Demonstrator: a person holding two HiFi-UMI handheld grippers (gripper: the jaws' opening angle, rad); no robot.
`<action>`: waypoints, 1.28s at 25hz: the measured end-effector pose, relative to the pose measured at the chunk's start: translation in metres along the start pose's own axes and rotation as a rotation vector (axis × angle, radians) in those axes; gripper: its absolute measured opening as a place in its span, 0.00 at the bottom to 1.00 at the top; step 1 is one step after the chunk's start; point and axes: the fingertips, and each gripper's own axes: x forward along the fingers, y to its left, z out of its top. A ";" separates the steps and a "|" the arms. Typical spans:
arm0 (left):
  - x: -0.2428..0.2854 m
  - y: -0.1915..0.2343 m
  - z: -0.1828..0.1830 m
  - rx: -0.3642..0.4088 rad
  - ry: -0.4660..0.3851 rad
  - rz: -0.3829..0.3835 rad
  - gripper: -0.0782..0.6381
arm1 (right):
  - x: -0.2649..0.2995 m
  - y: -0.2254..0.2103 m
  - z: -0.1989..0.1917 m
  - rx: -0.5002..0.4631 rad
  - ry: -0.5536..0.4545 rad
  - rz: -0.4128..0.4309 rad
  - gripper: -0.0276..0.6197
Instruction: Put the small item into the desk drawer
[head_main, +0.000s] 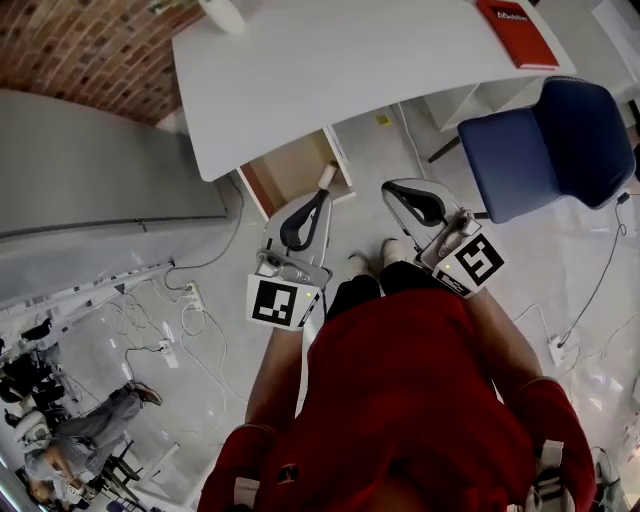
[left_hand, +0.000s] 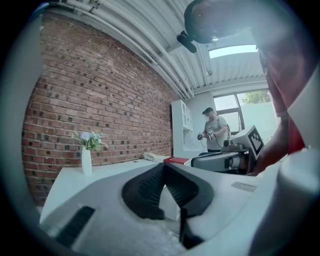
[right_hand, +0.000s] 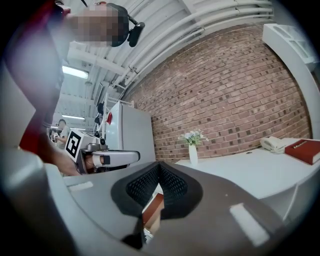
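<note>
A: Where is the small item lying; I'm not finding it from the head view?

B: I'm taking it to be the pale thing toward the far right corner of the worktop, just beside the red book; the head view is cutting it off at the top, so only the two gripper views are showing it, and small at that.

A: How are you expecting it to handle?

B: I'm judging it light and stiff, probably smooth plastic, so it may be slipping a little under the pads; I'm thinking of pinching it across its narrow middle rather than at an end; its shape is too blurred for me to be saying more.

A: And the grippers?

B: The left gripper is keeping its jaws pressed together with nothing between them; the right gripper is showing the same, pads meeting at the tip and empty; both are hovering by the near edge of the worktop, well apart from the small item.

A: Are you seeing the drawer?

B: I'm reading the wood-coloured box under the near edge as the drawer; whether it is standing open I cannot tell; the worktop is hiding most of it, and the right gripper view is catching only a brown sliver below its jaws.

A: Anything else getting cut off?

B: A vase is standing toward the far left, half out of the head view.
</note>
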 end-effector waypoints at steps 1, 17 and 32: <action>-0.001 -0.003 0.002 -0.005 -0.005 0.000 0.11 | -0.001 0.001 0.002 0.000 -0.005 0.000 0.06; -0.003 -0.019 0.014 -0.002 -0.010 0.019 0.12 | -0.011 0.014 0.009 -0.037 -0.010 0.053 0.06; -0.013 -0.009 0.015 -0.001 -0.001 0.044 0.11 | -0.004 0.017 0.011 -0.034 -0.014 0.061 0.06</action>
